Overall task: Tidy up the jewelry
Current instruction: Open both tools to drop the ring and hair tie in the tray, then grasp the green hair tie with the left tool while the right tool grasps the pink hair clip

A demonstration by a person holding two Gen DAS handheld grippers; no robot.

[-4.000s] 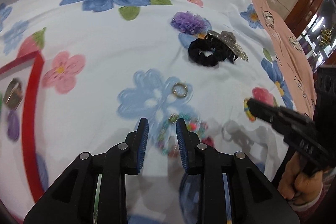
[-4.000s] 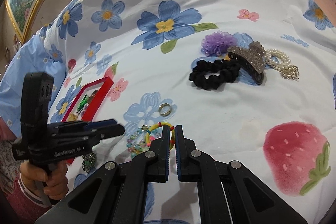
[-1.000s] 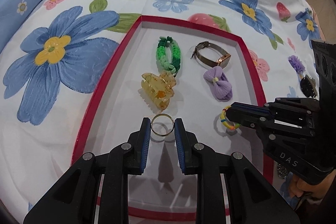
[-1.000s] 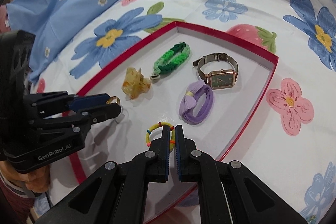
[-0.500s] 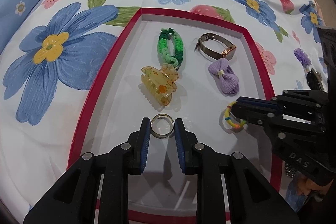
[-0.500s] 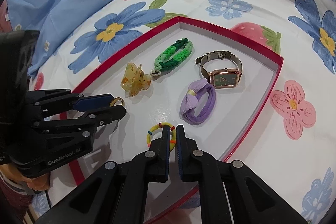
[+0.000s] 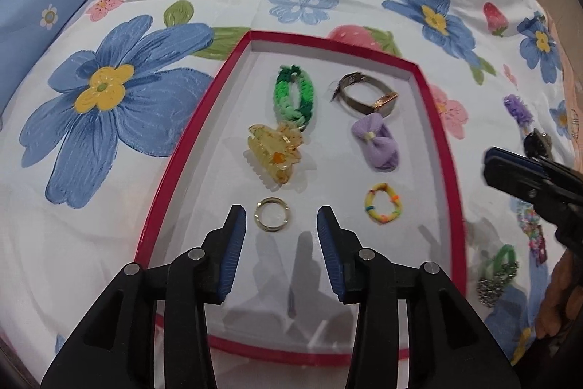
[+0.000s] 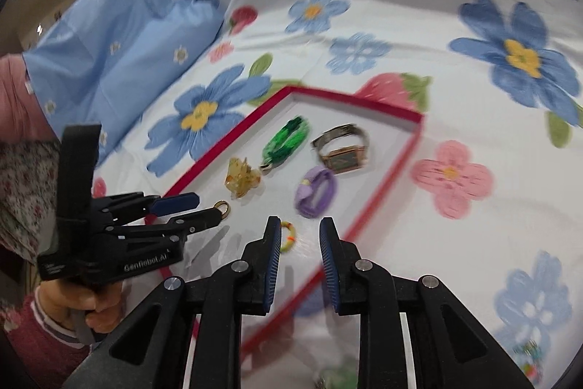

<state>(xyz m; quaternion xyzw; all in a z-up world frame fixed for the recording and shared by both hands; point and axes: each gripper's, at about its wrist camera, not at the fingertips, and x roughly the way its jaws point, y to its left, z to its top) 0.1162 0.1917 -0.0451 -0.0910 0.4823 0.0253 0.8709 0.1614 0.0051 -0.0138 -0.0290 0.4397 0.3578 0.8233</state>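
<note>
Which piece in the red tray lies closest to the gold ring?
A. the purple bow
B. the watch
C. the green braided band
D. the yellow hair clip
D: in the left wrist view the gold ring lies on the floor of the red tray just below the yellow hair clip, while the other three pieces sit farther up or across the tray.

Both wrist cameras look steeply down, close, sharing the red tray (image 7: 171, 166).
</note>
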